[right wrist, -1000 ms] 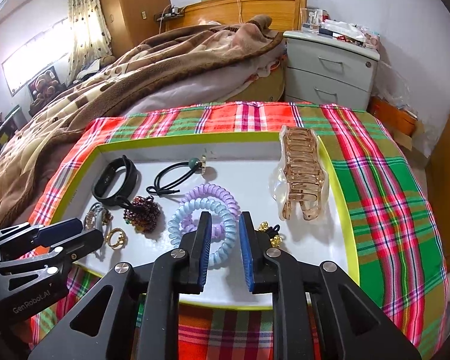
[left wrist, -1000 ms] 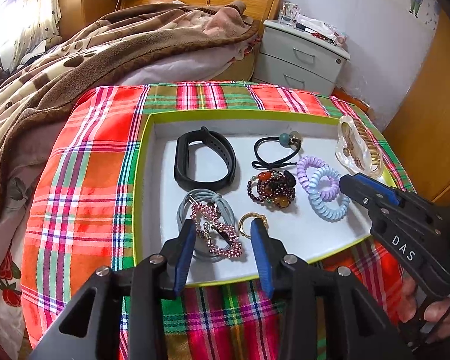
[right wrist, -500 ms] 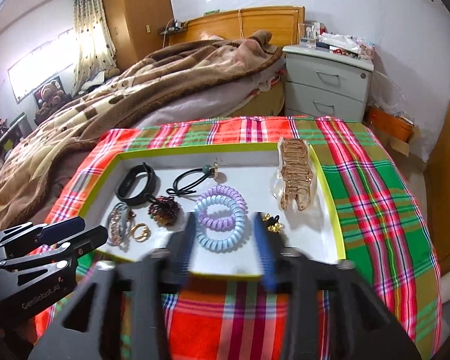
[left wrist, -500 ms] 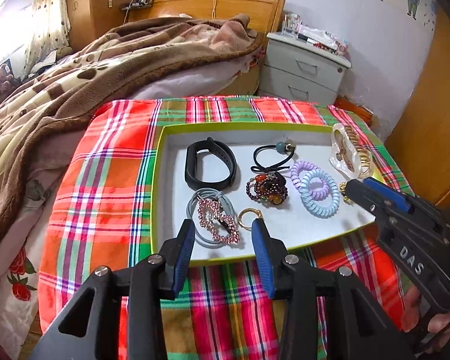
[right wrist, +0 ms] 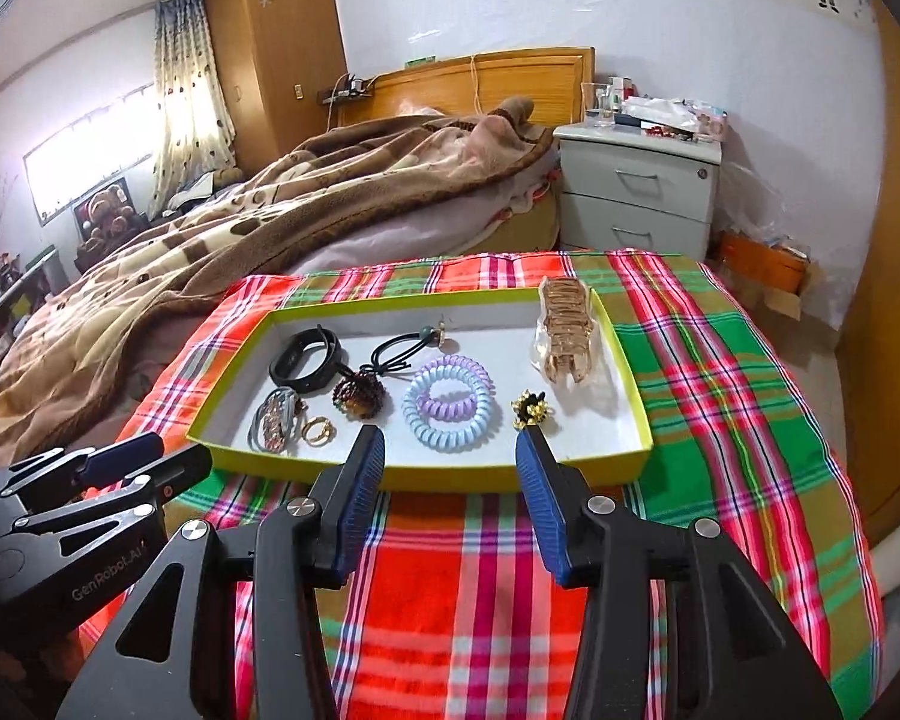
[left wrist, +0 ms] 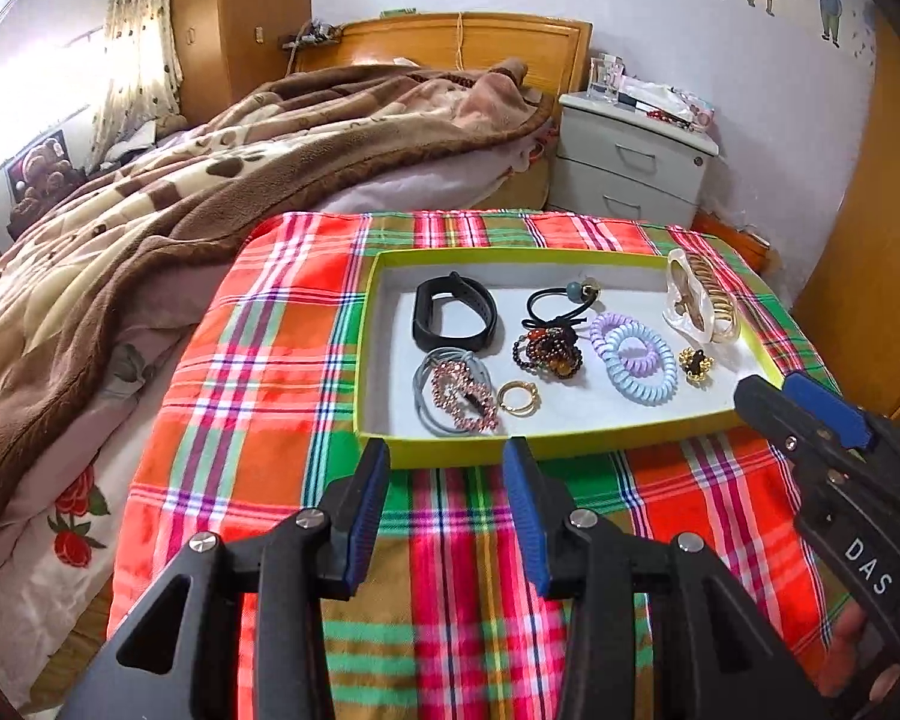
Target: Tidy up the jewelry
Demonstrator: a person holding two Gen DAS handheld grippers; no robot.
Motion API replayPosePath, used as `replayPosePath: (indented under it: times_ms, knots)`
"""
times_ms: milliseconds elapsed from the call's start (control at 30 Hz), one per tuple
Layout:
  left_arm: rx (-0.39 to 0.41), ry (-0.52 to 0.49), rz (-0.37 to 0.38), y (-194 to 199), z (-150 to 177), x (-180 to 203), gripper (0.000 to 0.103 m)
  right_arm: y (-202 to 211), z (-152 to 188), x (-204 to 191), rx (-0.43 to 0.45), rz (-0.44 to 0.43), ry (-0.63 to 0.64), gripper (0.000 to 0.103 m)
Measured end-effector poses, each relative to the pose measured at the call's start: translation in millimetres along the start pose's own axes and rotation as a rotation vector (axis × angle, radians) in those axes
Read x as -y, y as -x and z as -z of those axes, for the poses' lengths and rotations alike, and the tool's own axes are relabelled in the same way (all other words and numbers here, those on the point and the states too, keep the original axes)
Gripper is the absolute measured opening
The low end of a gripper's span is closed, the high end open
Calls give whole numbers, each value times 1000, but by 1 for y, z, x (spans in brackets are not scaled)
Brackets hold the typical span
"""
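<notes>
Both the left gripper [left wrist: 444, 462] and right gripper [right wrist: 450, 450] had pulled back from the tray [right wrist: 426, 471] (jaws released, empty), leaving the jewelry [right wrist: 447, 402] sorted at 12 o'clock, apparently finished.

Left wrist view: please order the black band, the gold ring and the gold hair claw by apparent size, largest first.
1. black band
2. gold hair claw, close to the band, so unsure
3. gold ring, clearly smallest

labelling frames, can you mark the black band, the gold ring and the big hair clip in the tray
black band [left wrist: 453, 319]: left wrist view, on its right-hand strap.
gold ring [left wrist: 517, 398]: left wrist view, on the front of the hoop.
big hair clip [right wrist: 564, 333]: right wrist view, on its gold teeth.
</notes>
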State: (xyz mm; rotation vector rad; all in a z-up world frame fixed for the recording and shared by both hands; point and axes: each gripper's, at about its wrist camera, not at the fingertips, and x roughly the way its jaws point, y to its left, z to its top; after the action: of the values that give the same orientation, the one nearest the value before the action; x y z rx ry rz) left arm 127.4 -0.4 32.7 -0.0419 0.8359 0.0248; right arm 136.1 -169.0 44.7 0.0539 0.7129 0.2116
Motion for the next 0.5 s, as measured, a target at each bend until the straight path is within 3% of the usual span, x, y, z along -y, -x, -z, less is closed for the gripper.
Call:
replayPosePath:
  times_ms: [500]
  knots:
    - [57,-13,-20,24,18,3,41,16,19,-8,17,-12,-2,47]
